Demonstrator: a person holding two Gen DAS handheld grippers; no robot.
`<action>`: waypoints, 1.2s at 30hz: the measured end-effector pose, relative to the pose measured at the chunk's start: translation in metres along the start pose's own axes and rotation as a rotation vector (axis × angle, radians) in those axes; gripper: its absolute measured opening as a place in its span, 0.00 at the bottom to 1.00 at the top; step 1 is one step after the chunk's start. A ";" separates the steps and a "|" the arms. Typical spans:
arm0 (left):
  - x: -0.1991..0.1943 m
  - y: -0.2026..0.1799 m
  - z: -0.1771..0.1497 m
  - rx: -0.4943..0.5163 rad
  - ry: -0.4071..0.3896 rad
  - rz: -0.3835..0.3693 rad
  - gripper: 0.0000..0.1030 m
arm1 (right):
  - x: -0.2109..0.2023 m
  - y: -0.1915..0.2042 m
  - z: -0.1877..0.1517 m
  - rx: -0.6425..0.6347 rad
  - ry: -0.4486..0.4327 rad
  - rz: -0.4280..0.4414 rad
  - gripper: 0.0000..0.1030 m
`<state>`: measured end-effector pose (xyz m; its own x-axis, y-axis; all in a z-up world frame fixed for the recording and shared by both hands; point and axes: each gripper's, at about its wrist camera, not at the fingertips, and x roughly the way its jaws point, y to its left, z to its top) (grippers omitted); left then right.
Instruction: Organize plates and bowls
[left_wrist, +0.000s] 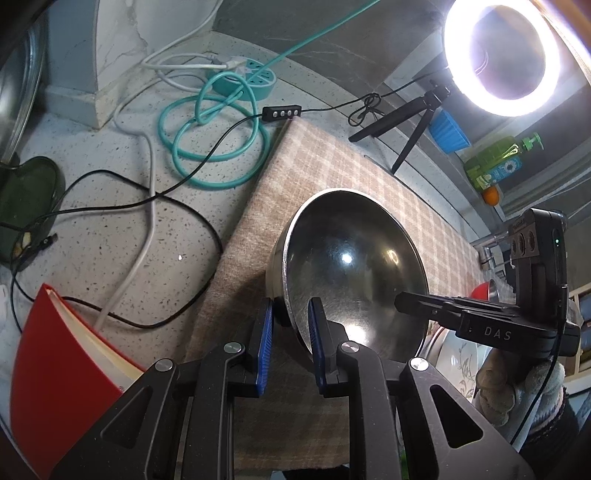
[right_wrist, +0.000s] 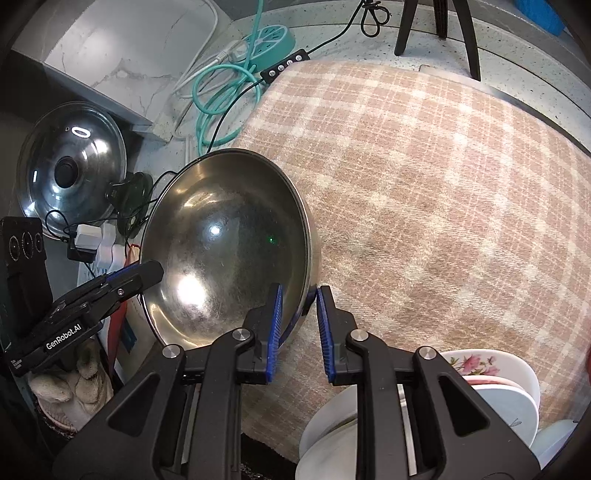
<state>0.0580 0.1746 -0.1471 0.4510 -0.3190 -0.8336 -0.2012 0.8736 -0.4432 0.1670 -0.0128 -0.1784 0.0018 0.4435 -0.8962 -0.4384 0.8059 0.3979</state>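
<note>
Steel bowl (left_wrist: 351, 266): carried tilted over the plaid cloth (left_wrist: 332, 162), L gripper (left_wrist: 291, 325) and R gripper (right_wrist: 300, 314) each clamped on opposite sides of its rim, one pad inside, one outside; prob. two grips because it's wide and slick. Plates (right_wrist: 498, 387) stand on edge just R of bowl, cut off by frame. Bowl's underside hidden; can't tell if it touches cloth.

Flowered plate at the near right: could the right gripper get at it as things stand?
Probably not yet. The right gripper is clamped on the rim of the steel bowl, which the left gripper also holds. The flowered plate lies unobstructed nearby, beside the checked cloth.
</note>
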 end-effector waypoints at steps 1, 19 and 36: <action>0.000 0.001 0.000 0.001 0.002 0.002 0.16 | 0.001 0.000 0.000 -0.001 0.002 0.002 0.20; -0.011 0.003 -0.002 0.033 -0.009 0.039 0.38 | -0.021 0.007 0.000 -0.053 -0.076 -0.036 0.63; -0.052 -0.034 0.003 0.142 -0.126 0.068 0.63 | -0.101 0.005 -0.008 -0.023 -0.251 -0.014 0.86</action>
<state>0.0436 0.1623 -0.0877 0.5472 -0.2168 -0.8084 -0.1146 0.9374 -0.3290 0.1579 -0.0566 -0.0879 0.2296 0.5183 -0.8238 -0.4574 0.8046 0.3787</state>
